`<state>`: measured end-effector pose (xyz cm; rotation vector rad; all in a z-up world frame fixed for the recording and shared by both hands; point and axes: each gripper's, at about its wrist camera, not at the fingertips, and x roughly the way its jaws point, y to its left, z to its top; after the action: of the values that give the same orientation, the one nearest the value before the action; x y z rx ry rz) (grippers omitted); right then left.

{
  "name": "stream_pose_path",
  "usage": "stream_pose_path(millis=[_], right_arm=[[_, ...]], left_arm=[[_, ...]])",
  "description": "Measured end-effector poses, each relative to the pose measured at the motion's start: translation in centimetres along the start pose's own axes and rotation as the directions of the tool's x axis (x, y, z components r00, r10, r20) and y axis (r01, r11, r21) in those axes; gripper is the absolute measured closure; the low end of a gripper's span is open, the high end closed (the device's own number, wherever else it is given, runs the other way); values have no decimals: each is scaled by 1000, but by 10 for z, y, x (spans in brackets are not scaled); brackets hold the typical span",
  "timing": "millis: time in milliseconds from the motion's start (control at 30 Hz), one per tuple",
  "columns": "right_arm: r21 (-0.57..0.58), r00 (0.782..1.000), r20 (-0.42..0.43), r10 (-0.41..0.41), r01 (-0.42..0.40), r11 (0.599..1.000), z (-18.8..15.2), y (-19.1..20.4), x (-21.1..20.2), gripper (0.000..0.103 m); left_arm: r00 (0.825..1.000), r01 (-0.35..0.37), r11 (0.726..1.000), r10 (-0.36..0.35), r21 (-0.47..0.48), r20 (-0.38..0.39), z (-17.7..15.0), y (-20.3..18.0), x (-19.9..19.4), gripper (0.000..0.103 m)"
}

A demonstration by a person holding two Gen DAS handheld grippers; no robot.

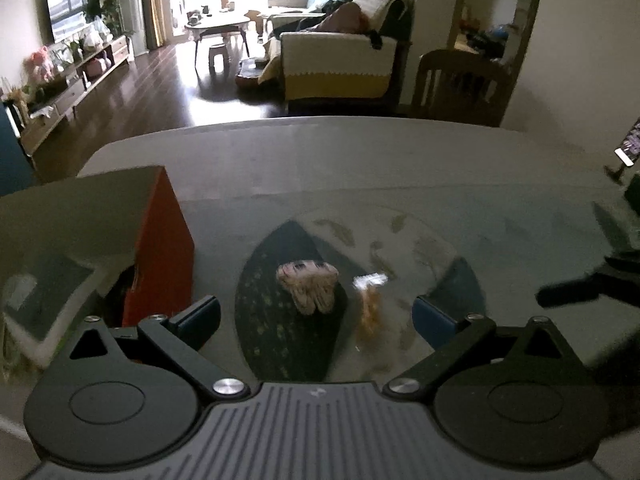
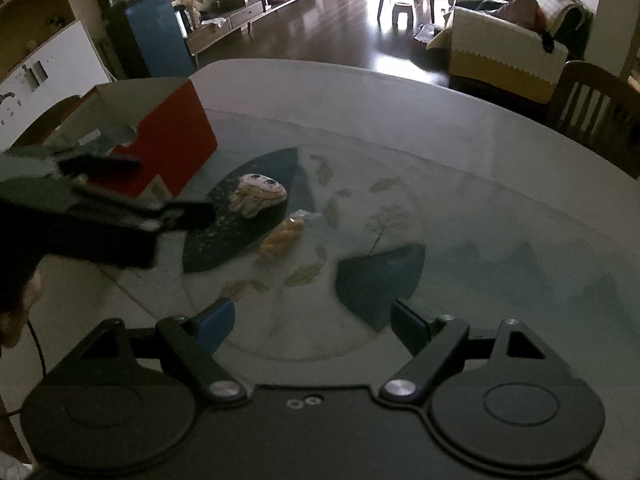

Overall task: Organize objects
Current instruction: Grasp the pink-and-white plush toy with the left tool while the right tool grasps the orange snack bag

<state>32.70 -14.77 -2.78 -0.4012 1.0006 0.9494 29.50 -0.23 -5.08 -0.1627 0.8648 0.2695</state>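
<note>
Standing open at the table's [image 2: 460,152] left, the red cardboard box [image 2: 176,140] hides its contents. Both grippers, left [image 1: 316,312] and right [image 2: 310,322], hover released and empty, the plush toy [image 1: 308,286] and wrapped snack [image 1: 370,312] lying outside it.

we are in a home, in an open living and dining room. beyond the round dining table [image 2: 400,92] we see a dark wooden floor [image 1: 160,92], a sofa [image 1: 340,60] draped with a cream and yellow throw, a coffee table [image 1: 218,24] by a bright window, a television [image 1: 70,6] over a long low cabinet [image 1: 76,84] crowded with plants and soft toys, and a wooden dining chair [image 1: 460,84]
</note>
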Motion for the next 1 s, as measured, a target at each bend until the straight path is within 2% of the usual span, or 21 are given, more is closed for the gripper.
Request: stream_pose_path(millis=[233,333,667,733,800,833,867,933,1000], right_arm=[[3,1000,-12,-2,2,1000,14,9,29,18],[3,1000,-12,-6,6,1000,21,16,42,19],[7,998,2,-59,59,998,34,22,78,21],[11,998,1,-64,63,998,35,24,84,21],[7,998,1,-62,62,998,36,26,89,22],[1,998,1,-66,66,998,36,28,91,26],[-3,998,3,-69,69,998,37,29,93,35],[-6,997,-10,-73,73,997,38,30,99,43],[-4,997,-16,-70,70,998,39,30,102,43]], left_arm=[[997,-69,997,68,-35,-43,14,7,42,1],[993,-117,993,118,23,-24,15,0,54,1],[993,-90,995,87,-43,-76,13,5,83,2],[993,-86,994,80,-67,-86,11,10,88,4],[992,-87,993,79,-84,-96,8,13,92,12],[992,-84,992,75,-89,-100,8,15,93,14],[993,-76,993,66,-93,-103,7,17,95,16],[993,-73,993,64,-91,-100,5,17,95,18],[993,-67,994,59,-83,-102,4,16,97,27]])
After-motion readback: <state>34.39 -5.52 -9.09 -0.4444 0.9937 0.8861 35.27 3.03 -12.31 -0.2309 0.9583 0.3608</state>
